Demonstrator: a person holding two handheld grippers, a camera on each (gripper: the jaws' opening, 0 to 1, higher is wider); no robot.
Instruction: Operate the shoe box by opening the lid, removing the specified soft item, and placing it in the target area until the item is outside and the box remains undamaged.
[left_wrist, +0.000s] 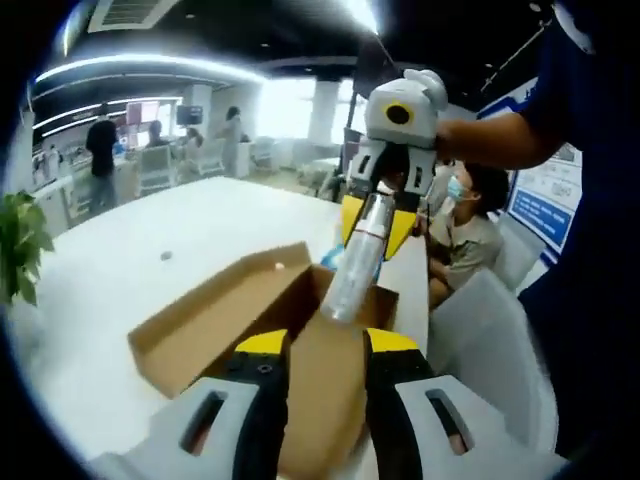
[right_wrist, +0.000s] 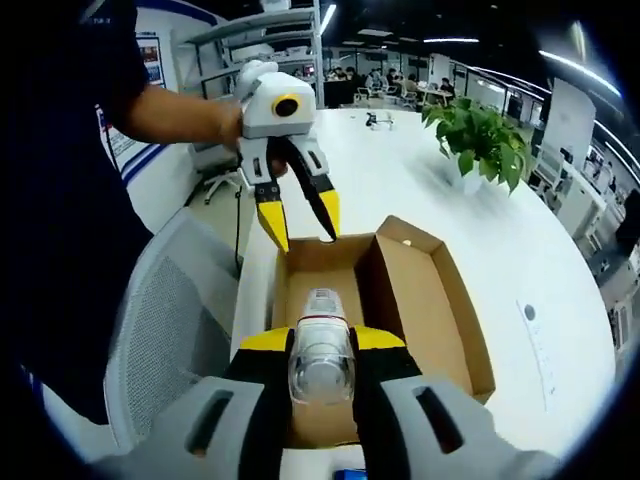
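Left gripper view: the left gripper (left_wrist: 318, 352) rose from the bottom edge with its yellow-tipped jaws apart and nothing between them, poised above the near end of the open shoe box (left_wrist: 195, 325). The cardboard box lay on the white table (left_wrist: 110, 270) with its lid (left_wrist: 210, 300) folded back to the left. Across from it, the right gripper (left_wrist: 378, 228) hung over the far end of the box, held in a person's hand, jaws clamped on a clear plastic bottle (left_wrist: 352, 270). The bottle ran down and out past the jaw tips, its lower end reaching just inside the box opening. A green plant (left_wrist: 18, 245) showed at the left edge, a seated person (left_wrist: 470, 235) beyond the table, and other people stood in the background. Right gripper view: the right gripper (right_wrist: 322, 352) had the clear bottle (right_wrist: 320, 355) gripped between its two jaws, one yellow tip touching each side; the capped end pointed forward over the box interior (right_wrist: 320, 275), so the item was in the jaws directly above the box, not on the table. The lid (right_wrist: 425, 290) lay open to the right. The left gripper (right_wrist: 300, 222) hovered at the far end of the box, jaws spread, empty, held by a hand (right_wrist: 232, 122). A grey mesh chair (right_wrist: 170, 320) stood left of the table (right_wrist: 520, 260), and a potted plant (right_wrist: 480, 135) sat on the table beyond the box.
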